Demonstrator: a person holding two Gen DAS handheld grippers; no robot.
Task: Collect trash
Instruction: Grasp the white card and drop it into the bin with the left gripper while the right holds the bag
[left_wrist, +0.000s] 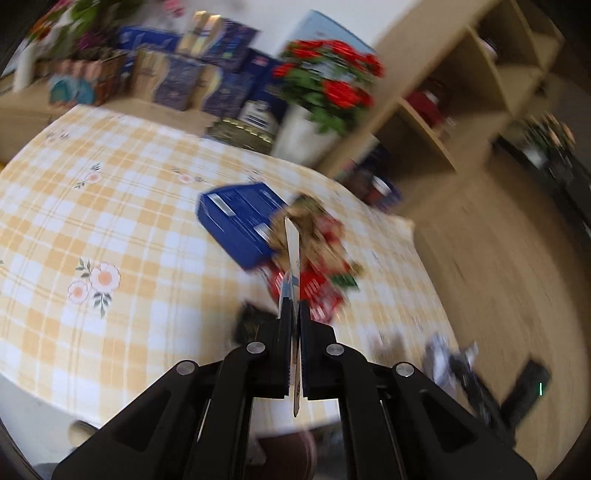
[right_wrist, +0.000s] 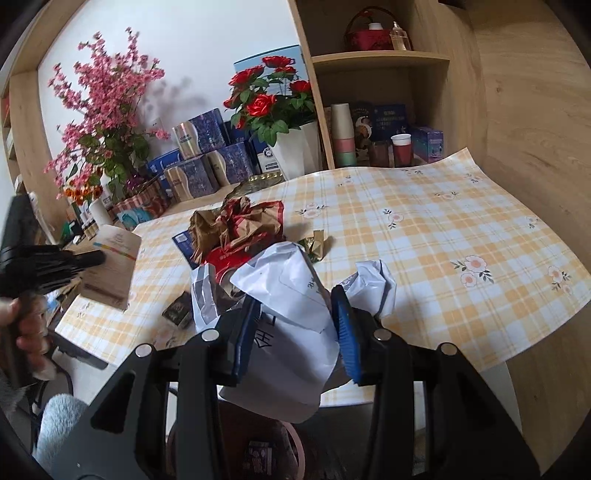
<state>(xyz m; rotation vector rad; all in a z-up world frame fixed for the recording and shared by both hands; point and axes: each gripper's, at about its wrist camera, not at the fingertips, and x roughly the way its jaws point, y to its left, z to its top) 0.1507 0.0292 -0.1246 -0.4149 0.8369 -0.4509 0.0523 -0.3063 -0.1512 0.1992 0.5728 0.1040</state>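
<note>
A table under a yellow-checked cloth (right_wrist: 461, 221) bears a blue box (left_wrist: 240, 221), crumpled brown paper (right_wrist: 240, 221) and a small dark packet (right_wrist: 179, 308).

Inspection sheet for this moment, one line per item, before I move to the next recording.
Surface: table under yellow checked, flowered cloth.
Job's things: white plastic bag; crumpled brown-red wrapper; blue box; flat card; small dark packet.
Clutter: boxes and red roses behind the table.
Grippers: left gripper shut on the card; right gripper around the bag.
Cables: nothing seen.
Surroundings: wooden shelf with cups; bin below table edge.
</note>
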